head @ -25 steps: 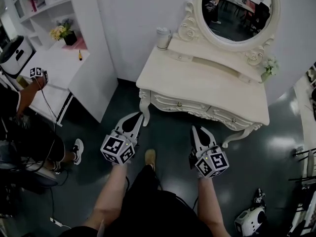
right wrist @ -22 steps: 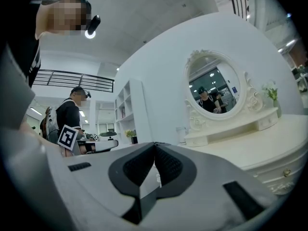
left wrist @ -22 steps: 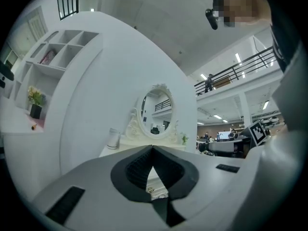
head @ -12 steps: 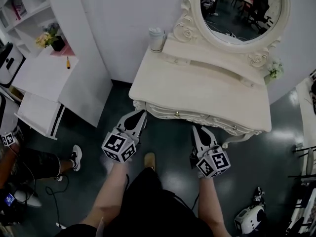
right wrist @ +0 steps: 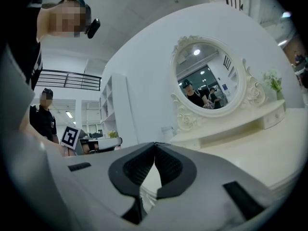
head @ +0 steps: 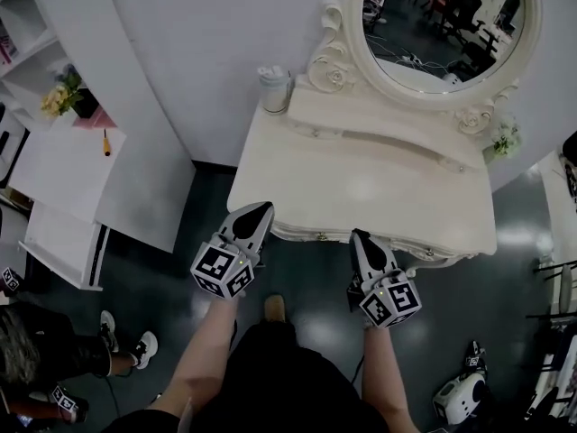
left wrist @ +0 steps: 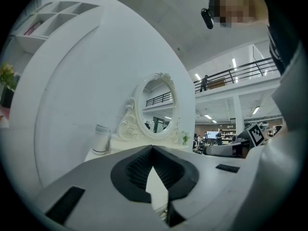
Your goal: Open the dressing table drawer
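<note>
The cream dressing table [head: 361, 179] with its oval mirror [head: 442, 25] stands right ahead of me. Only a thin strip of its carved drawer front [head: 311, 234] shows under the top's front edge. My left gripper [head: 263, 207] is shut and empty, its tip over the table's front left edge. My right gripper [head: 358, 235] is also shut and empty, its tip at the front edge near the middle. In the left gripper view the shut tips [left wrist: 153, 148] point across the table top toward the mirror [left wrist: 156, 105]. The right gripper view shows shut tips [right wrist: 155, 143] and the table top [right wrist: 250, 153].
A white cup [head: 274, 88] stands at the table's back left and a small plant [head: 507, 138] at its back right. A white cabinet [head: 63, 179] with flowers [head: 63, 97] is at the left. A person [head: 36, 350] sits at the lower left. A device [head: 460, 395] lies on the floor at the right.
Both grippers have moved forward to the dressing table: they were over the floor short of it and now reach its front edge. Both stayed shut.
</note>
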A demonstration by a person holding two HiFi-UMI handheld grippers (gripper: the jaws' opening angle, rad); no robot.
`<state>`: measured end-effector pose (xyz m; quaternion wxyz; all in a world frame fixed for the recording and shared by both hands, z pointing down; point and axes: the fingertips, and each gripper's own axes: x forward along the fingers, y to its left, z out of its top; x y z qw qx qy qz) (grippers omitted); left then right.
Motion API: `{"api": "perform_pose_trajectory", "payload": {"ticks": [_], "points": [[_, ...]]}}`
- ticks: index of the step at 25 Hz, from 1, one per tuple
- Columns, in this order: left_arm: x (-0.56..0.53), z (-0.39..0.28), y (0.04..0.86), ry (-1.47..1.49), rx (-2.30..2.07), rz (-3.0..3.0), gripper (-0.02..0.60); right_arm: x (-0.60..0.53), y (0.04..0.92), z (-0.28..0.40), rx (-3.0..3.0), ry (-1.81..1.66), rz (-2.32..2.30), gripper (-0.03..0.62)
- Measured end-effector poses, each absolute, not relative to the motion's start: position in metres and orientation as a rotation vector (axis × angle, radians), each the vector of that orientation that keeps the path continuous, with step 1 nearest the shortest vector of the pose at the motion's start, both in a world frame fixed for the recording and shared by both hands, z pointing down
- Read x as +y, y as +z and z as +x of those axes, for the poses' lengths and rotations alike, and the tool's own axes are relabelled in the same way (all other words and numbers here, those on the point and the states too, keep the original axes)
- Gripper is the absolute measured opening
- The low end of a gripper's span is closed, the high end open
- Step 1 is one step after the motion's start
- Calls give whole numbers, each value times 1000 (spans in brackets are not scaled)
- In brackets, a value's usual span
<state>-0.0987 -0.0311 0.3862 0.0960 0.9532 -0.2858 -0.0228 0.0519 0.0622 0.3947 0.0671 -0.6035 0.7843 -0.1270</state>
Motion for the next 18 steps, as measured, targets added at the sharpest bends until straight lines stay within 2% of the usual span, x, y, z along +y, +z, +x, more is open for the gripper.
{"api": "perform_pose_trajectory", "payload": {"ticks": [18], "points": [[-106, -50, 422, -31, -797, 2788, 0, -28, 423, 84, 2383, -447, -1809, 5]]}}
